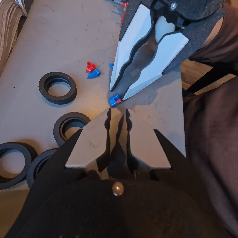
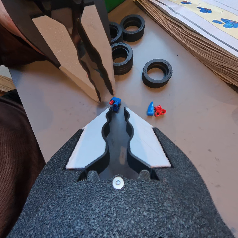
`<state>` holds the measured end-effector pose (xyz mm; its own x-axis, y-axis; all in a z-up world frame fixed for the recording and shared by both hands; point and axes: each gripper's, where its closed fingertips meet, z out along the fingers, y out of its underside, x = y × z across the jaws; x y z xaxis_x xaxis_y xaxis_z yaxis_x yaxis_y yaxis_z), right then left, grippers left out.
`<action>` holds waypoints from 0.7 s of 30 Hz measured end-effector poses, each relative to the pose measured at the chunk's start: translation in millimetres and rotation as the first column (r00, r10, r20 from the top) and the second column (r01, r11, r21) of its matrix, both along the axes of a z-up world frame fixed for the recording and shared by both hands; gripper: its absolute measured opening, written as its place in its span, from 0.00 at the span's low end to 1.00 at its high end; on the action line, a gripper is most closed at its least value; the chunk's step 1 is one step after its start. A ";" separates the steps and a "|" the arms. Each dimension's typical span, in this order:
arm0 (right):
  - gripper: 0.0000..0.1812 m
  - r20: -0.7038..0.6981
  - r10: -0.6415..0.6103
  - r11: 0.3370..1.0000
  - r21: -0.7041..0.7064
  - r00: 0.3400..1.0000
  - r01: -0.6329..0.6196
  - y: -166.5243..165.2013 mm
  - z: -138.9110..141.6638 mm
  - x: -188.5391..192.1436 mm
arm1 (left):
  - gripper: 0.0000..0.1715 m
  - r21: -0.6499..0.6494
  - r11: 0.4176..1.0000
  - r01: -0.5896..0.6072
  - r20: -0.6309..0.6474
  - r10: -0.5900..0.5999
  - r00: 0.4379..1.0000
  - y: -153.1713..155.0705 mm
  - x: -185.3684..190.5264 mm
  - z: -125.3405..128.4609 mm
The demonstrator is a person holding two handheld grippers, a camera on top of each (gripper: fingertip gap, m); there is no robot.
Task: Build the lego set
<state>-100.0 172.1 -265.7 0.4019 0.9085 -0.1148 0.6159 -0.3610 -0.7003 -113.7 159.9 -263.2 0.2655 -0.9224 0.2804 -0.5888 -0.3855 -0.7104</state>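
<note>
A small blue-and-red lego assembly (image 1: 114,100) lies on the grey table (image 1: 64,38), right between the tips of both grippers. My left gripper (image 1: 118,109) is open a little and empty, its tips just short of the assembly. My right gripper (image 2: 117,108) is open, and the assembly (image 2: 115,104) sits at its left fingertip, not clamped. In the left wrist view the right gripper (image 1: 117,94) comes in from the top. In the right wrist view the left gripper (image 2: 105,97) comes in from the upper left.
A red connector (image 1: 90,66) and a blue curved piece (image 1: 93,75) lie together nearby, also in the right wrist view (image 2: 159,110). Several black tyres (image 1: 57,88) (image 2: 157,75) lie around. An instruction booklet (image 2: 206,19) lies on a brown stack. The table edge (image 1: 182,115) is close. The grippers are tip to tip, or close to it.
</note>
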 end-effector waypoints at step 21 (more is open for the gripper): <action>0.11 -0.042 -0.056 0.992 0.112 0.998 0.060 4.6 5.7 2.4 | 0.13 0.334 0.938 -0.089 0.017 0.089 0.996 2.3 -20.6 16.1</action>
<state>-97.6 176.7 -260.0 0.4514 0.8919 -0.0292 0.5678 -0.3123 -0.7616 -134.2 162.2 -247.1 0.3508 -0.9356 -0.0392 -0.5616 -0.1767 -0.8083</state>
